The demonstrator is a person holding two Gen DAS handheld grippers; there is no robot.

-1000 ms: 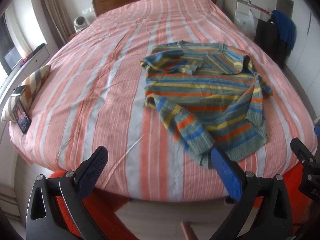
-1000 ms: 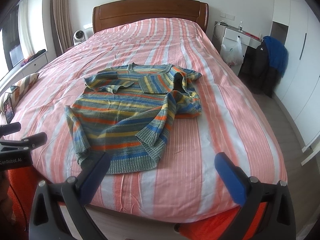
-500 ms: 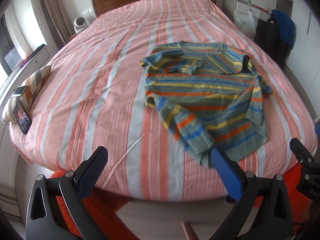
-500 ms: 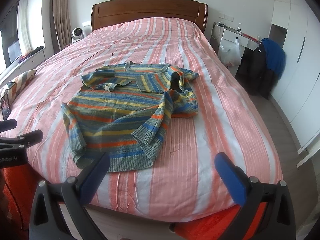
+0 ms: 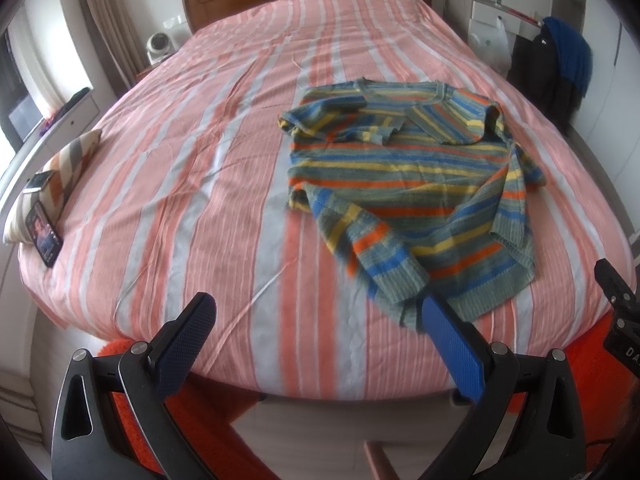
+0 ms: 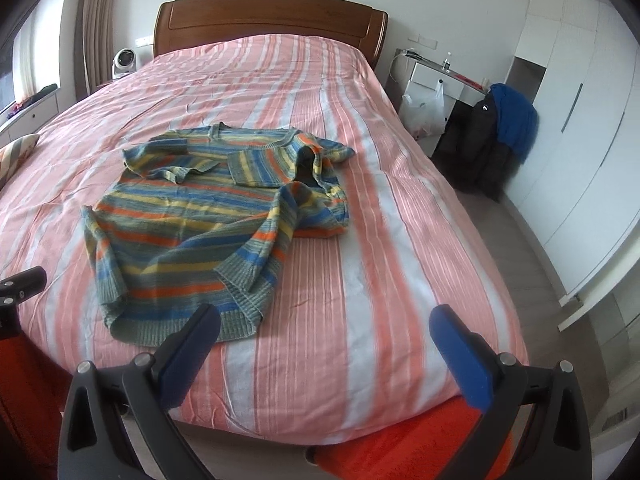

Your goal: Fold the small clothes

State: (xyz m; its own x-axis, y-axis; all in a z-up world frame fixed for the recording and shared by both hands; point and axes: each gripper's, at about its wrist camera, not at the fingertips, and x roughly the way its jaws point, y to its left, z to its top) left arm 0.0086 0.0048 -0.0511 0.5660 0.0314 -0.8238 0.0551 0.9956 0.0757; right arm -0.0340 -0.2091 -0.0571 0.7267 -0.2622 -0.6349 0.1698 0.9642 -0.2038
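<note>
A striped knit sweater [image 5: 412, 184] in blue, yellow, orange and grey-green lies crumpled on the pink striped bed [image 5: 200, 184], its sleeves folded over its body. The left wrist view has it right of centre; in the right wrist view the sweater [image 6: 200, 224] lies left of centre. My left gripper [image 5: 316, 312] is open above the bed's foot edge, its right finger overlapping the sweater's hem in view. Just off the foot of the bed [image 6: 360, 280], my right gripper [image 6: 324, 320] also stands open with nothing in it, to the right of the hem.
A striped cushion [image 5: 60, 168] and a phone [image 5: 42, 236] lie at the bed's left edge. A wooden headboard [image 6: 268, 16] stands at the far end. A white nightstand [image 6: 432, 76], a plastic bag [image 6: 424, 112] and dark and blue clothes [image 6: 500, 136] stand right of the bed.
Both grippers have moved a little closer to the bed. The right wrist view has shifted right, so the sweater sits further left in it. Both stay open.
</note>
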